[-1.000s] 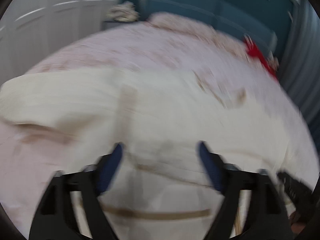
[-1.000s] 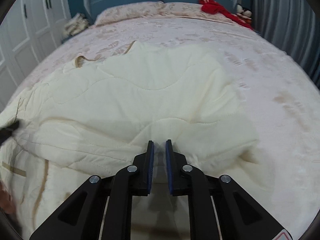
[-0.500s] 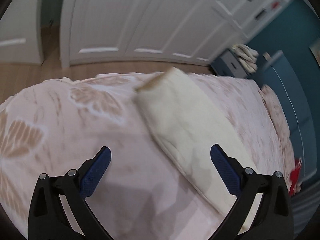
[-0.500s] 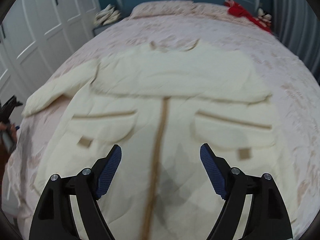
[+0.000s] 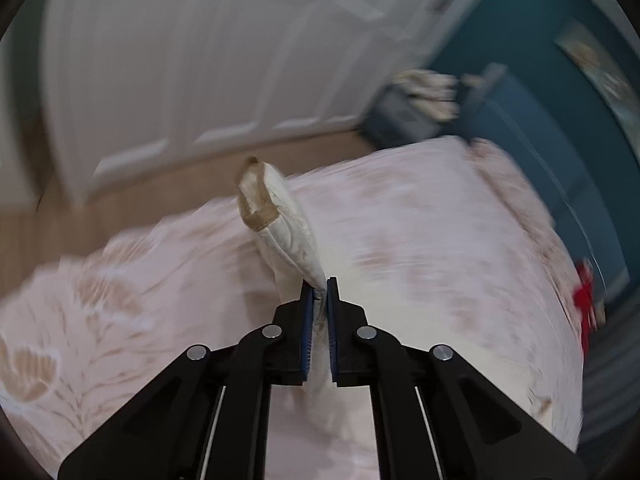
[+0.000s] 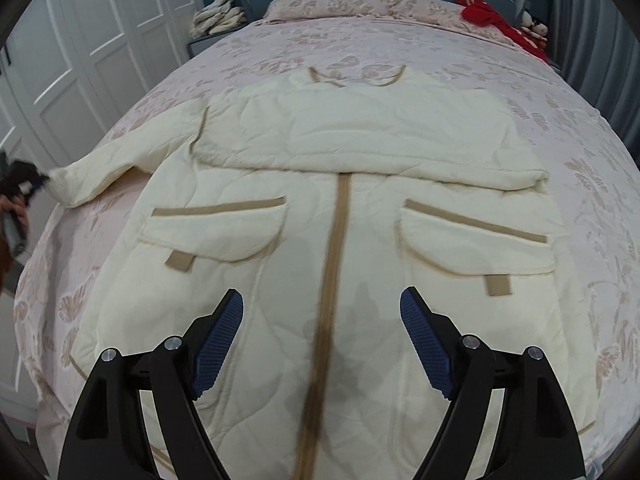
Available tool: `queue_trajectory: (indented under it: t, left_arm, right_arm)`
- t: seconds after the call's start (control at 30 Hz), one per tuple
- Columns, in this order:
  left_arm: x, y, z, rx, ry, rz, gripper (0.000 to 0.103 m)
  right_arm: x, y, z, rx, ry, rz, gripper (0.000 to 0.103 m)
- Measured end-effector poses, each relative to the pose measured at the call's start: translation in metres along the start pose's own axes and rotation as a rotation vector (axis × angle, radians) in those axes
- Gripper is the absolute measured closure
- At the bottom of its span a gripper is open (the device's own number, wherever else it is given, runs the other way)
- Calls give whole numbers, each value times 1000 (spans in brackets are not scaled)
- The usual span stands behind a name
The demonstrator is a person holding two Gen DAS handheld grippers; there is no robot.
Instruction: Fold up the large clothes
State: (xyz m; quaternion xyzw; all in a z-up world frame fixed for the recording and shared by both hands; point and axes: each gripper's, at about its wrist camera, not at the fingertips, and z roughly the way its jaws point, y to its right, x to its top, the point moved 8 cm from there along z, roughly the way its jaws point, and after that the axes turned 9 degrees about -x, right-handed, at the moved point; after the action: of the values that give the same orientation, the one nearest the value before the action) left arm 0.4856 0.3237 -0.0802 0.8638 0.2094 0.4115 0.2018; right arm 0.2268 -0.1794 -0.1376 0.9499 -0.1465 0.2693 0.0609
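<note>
Now: sleeve pinched, jacket flat on bed.
My L gripper (image 5: 319, 300) just closed on jacket (image 6: 340, 240) sleeve cuff (image 5: 260, 204); R gripper (image 6: 321, 316) gapes wide above jacket hem, holding nothing; jacket mid bed (image 6: 580, 128).

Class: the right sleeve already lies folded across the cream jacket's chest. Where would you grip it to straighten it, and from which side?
Grip the sleeve at its cuff end, coming from the bed's right edge: that end lies free on the jacket, its lower fold edge slightly raised.
</note>
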Motion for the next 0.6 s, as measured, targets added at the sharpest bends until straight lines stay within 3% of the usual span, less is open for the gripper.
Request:
queue_trajectory:
  t: [0.13,0.23,0.3,0.4,0.5,0.6]
  left_arm:
    - [4,136,-40,-171,28,206,98]
    - [-19,242,-66,-306,29,353,98]
    - [-48,311,-75,-398,-4,430,99]
    - [-102,385,-71,-487,-80,508,99]
    - [-164,435,-58,-523,-155,567,99]
    - [-230,460,-31,-523,-266,596,99]
  right_arm:
    - [5,27,-5,-17,12,52,24]
    - [8,47,-9,-27,28,86,24]
    - [8,65,-11,-39,34,111,24]
    - [8,94,-14,-54,40,154,24]
    - [8,121,-15,-68,45,192,24]
    - [6,146,-15,-86,45,219,24]
